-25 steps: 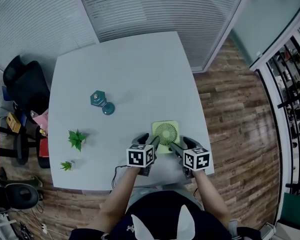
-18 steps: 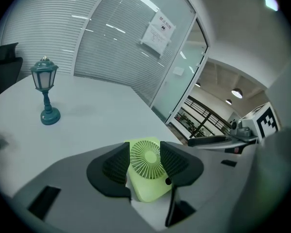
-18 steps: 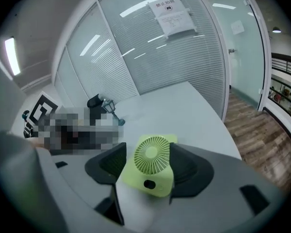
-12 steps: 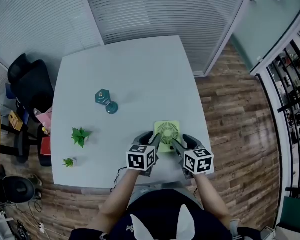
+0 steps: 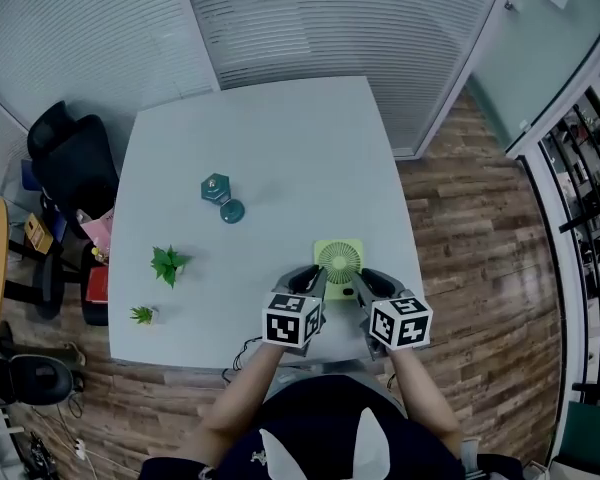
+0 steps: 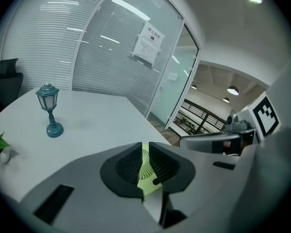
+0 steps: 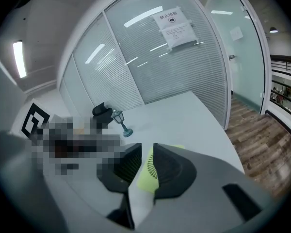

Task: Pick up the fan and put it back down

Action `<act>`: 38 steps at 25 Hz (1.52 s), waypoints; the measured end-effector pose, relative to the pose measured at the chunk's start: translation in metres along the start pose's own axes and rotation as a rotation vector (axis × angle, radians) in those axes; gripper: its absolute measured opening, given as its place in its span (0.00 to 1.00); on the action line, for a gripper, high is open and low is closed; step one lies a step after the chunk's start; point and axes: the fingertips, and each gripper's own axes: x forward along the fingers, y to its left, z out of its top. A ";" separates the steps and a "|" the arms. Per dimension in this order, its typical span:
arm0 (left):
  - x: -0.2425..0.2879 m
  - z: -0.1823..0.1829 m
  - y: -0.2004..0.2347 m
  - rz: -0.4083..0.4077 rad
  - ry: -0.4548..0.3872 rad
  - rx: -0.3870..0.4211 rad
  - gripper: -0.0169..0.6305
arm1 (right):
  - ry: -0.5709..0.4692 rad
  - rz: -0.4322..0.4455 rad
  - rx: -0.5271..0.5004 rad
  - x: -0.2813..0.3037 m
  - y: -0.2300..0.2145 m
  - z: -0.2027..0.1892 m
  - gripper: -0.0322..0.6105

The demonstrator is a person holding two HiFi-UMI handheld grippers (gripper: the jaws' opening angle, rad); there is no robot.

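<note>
Head view: fan (image 5: 337, 263) at lower centre, by the desk (image 5: 280, 148) edge; our left gripper (image 5: 312, 280) and right gripper (image 5: 365, 283), jaws just closing, clamp its sides; we judge lifting underway; next we lower it level.

A pale grey table (image 5: 270, 138) stands on a wooden floor (image 5: 470, 218). On its left half a small teal lamp (image 5: 217, 189), shaped like a street lantern, stands upright on a round foot. Nearer to the front edge, and well apart from the lamp, are two little green plants. One is the bigger plant (image 5: 167, 264), and the smaller plant (image 5: 142, 315) is close to the left front corner. A black chair (image 5: 75, 163) stands beside the table on the left. Behind the table runs a glass wall with closed blinds (image 5: 310, 18). A white sheet of paper (image 6: 149, 43) is stuck on the glass, but its print is too small to read.
</note>
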 end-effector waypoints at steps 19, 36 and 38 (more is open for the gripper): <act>-0.019 0.008 -0.040 -0.003 -0.057 0.095 0.06 | -0.032 -0.002 -0.072 -0.024 0.011 0.006 0.05; -0.019 0.007 -0.052 -0.010 -0.053 0.108 0.06 | -0.034 0.016 -0.109 -0.028 0.011 0.010 0.05; -0.020 0.006 -0.051 -0.006 -0.049 0.114 0.06 | -0.031 0.017 -0.111 -0.027 0.012 0.010 0.05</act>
